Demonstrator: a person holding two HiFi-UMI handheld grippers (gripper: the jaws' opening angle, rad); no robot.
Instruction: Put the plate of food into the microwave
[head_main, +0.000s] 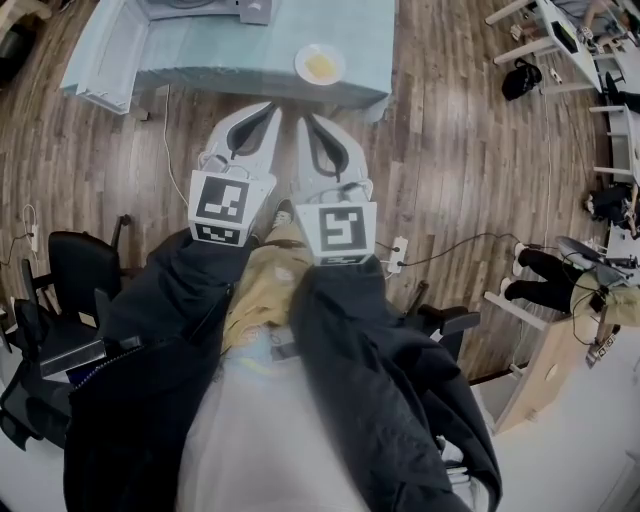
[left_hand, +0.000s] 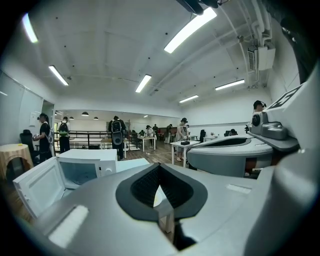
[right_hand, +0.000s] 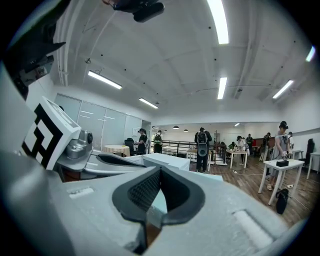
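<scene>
A white plate of yellow food (head_main: 320, 65) lies near the front edge of a table covered in pale blue cloth (head_main: 250, 50). The white microwave (left_hand: 80, 167) stands on that table with its door (left_hand: 37, 187) swung open to the left; in the head view only its base (head_main: 205, 8) shows at the top edge. My left gripper (head_main: 272, 107) and right gripper (head_main: 303, 118) are held side by side over the floor, short of the table, pointing at it. Both are shut and empty, their tips meeting in the left gripper view (left_hand: 160, 166) and the right gripper view (right_hand: 160, 169).
Black office chairs (head_main: 80, 275) stand at my left. A power strip (head_main: 397, 255) with cables lies on the wooden floor to the right. A seated person (head_main: 545, 280) and white tables (head_main: 560, 35) are at the right. Several people (left_hand: 116, 132) stand far behind the table.
</scene>
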